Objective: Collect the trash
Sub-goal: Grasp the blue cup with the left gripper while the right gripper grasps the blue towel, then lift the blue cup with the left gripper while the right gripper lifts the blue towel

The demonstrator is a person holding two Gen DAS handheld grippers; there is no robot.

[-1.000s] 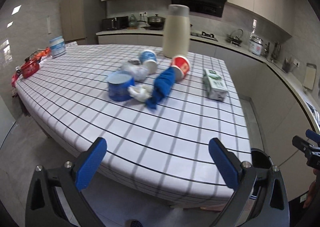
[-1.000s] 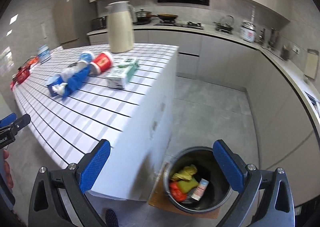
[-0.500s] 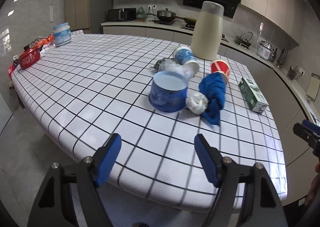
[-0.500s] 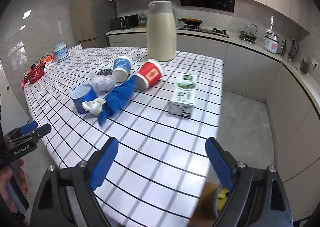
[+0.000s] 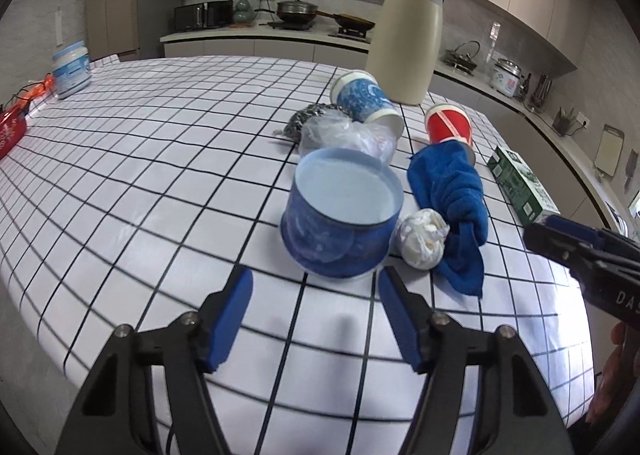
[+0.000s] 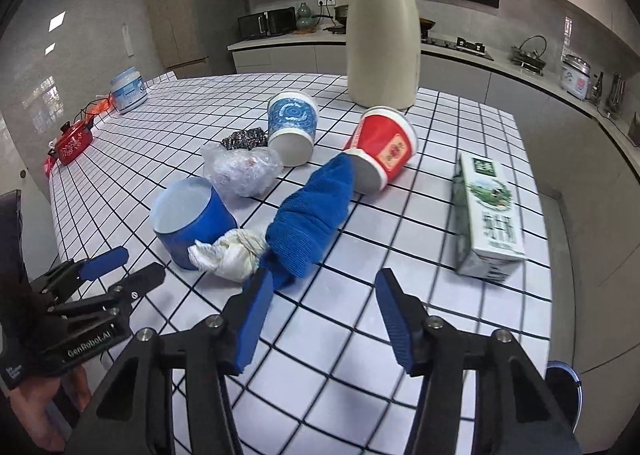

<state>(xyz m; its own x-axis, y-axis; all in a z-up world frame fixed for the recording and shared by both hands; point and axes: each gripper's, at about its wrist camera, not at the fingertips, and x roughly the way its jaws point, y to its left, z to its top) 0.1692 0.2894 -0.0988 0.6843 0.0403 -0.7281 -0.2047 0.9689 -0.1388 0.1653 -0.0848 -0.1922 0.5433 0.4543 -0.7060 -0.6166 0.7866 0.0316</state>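
Observation:
Trash lies on the checked table (image 5: 160,159): a blue tub (image 5: 340,211) on its side, a white crumpled wad (image 5: 422,239), a blue cloth (image 5: 452,191), a clear plastic bag (image 5: 344,135), a blue paper cup (image 5: 364,99), a red paper cup (image 5: 448,127) and a milk carton (image 5: 520,183). My left gripper (image 5: 316,315) is open and empty just short of the blue tub. My right gripper (image 6: 320,315) is open and empty, just short of the blue cloth (image 6: 312,215) and wad (image 6: 228,251); the carton (image 6: 488,215) lies to its right.
A tall cream thermos (image 6: 382,35) stands behind the cups. A white-blue jar (image 6: 128,89) and a red pot (image 6: 72,141) sit at the table's far left. Kitchen counters run along the back and right walls. The table's right edge drops to the floor (image 6: 560,335).
Both grippers have moved forward over the table toward the trash pile, which now looks much nearer. The right gripper has swung away from the floor bin; both jaw gaps have narrowed but stay open.

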